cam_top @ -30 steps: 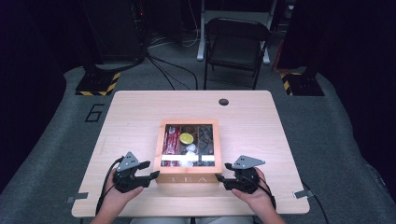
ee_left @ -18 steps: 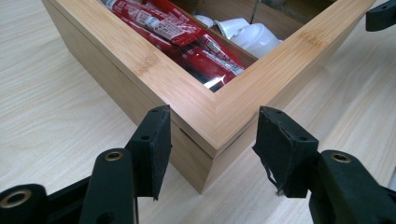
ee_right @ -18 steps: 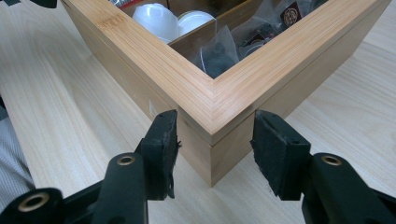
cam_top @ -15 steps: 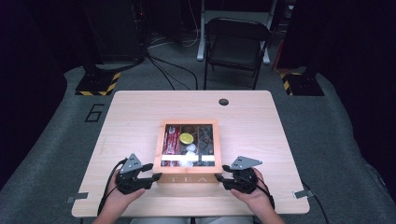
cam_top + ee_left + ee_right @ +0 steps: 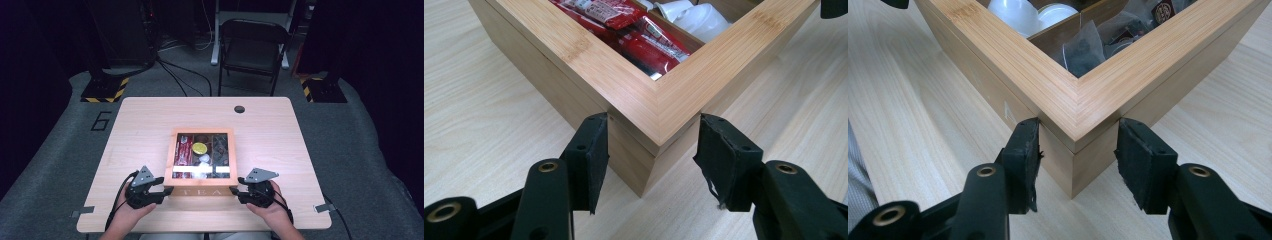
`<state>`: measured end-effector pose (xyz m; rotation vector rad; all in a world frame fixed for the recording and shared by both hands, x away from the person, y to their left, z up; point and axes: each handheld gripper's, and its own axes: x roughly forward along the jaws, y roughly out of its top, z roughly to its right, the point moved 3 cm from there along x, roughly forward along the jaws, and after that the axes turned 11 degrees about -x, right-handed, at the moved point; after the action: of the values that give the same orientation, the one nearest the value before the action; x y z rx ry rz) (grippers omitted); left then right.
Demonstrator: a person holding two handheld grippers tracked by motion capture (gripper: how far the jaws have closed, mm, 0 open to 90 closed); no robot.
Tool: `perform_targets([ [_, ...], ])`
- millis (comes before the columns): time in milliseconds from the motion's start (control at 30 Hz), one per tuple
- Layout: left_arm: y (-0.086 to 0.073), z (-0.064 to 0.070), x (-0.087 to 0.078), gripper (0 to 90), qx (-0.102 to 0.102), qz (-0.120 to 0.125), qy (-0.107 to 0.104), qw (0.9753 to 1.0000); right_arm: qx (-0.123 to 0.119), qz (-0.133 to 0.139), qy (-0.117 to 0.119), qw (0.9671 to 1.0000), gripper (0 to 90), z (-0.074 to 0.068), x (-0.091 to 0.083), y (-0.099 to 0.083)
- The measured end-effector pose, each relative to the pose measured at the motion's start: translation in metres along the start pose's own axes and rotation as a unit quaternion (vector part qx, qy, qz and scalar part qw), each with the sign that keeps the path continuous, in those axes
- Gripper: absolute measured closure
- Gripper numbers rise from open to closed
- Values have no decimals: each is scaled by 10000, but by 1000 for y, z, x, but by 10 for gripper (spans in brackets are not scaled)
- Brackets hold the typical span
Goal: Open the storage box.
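Now both spread-jawed grippers straddle the near corners of the wooden box [image 5: 202,191] at the table's [image 5: 150,120] middle, left gripper [image 5: 651,150] at its left corner, right gripper [image 5: 1078,150] opposite, neither clamped.

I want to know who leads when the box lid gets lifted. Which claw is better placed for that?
Neither clearly: it looks like a two-handed lift. The left claw and right claw each straddle a near corner of the wooden box, jaws open at the lid seam. If pressed, right, whose jaws seem slightly closer.
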<state>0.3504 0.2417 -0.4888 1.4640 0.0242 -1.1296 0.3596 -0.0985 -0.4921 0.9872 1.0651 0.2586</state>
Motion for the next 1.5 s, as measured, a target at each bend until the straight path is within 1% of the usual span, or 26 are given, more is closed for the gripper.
perform_targets([
  [67,0,0,1,464,2,30,25,10000,-31,-1,-20,10000,518,0,0,0],
  [133,0,0,1,472,16,-13,17,10000,-100,10,-30,9999,517,0,0,1],
  [167,0,0,1,470,77,-18,64,9999,-102,12,-32,9999,517,0,0,1],
  [267,-1,1,2,469,68,-9,74,9999,-111,17,-25,9999,516,0,0,0],
  [367,-1,1,2,472,86,-13,139,9999,-107,14,-29,9999,516,0,0,1],
  [400,0,1,2,471,131,-3,150,9998,-104,7,-29,9999,515,0,0,1],
  [467,0,2,2,470,140,-40,136,9998,-104,4,-31,9999,515,0,0,1],
  [533,1,3,3,471,162,26,205,9997,-58,-2,-38,10000,516,0,0,1],
  [633,1,3,2,483,126,50,180,9997,-41,47,-38,10000,519,0,0,2],
  [700,2,3,1,489,145,-2,135,9998,-44,62,-25,10000,520,0,0,3],
  [800,3,3,2,487,142,52,188,9997,-15,71,-37,10000,520,0,0,3],
  [833,3,3,2,487,118,79,188,9997,-61,80,-67,9999,520,1,0,4],
  [933,5,4,1,486,85,150,187,9997,-14,153,-74,9999,520,1,-2,6],
  [967,6,4,0,485,64,130,162,9998,-24,178,-64,9998,519,1,-2,6],
  [1000,7,5,0,485,32,192,177,9997,0,180,-83,9998,519,1,-3,7],
  [1033,8,5,1,484,-37,198,133,9997,22,228,-89,9997,518,1,-3,8],
  [1067,9,5,1,479,-45,203,133,9997,27,214,-91,9997,517,1,-4,9],
  [1100,10,5,1,476,-6,251,189,9995,17,219,-110,9997,516,2,-5,10],
  [1133,11,5,1,471,-10,235,176,9996,58,244,-132,9996,514,1,-5,11],
  [1167,13,5,0,468,53,219,190,9996,47,248,-133,9996,514,2,-5,12],
  [1200,15,6,-1,467,5,272,197,9994,30,278,-157,9995,512,3,-6,13],
  [1267,19,5,-3,458,17,330,204,9992,90,365,-154,9992,509,4,-8,16],
  [1300,21,6,-4,450,-39,368,207,9991,101,416,-170,9989,506,5,-9,18],
  [1367,25,6,-5,434,5,390,273,9989,176,516,-133,9984,501,7,-10,20],
  [1433,26,7,-6,427,-8,349,277,9990,200,523,-146,9983,499,8,-11,21],
  [1500,27,6,-6,427,-19,380,285,9989,191,538,-168,9982,495,8,-11,22],
])
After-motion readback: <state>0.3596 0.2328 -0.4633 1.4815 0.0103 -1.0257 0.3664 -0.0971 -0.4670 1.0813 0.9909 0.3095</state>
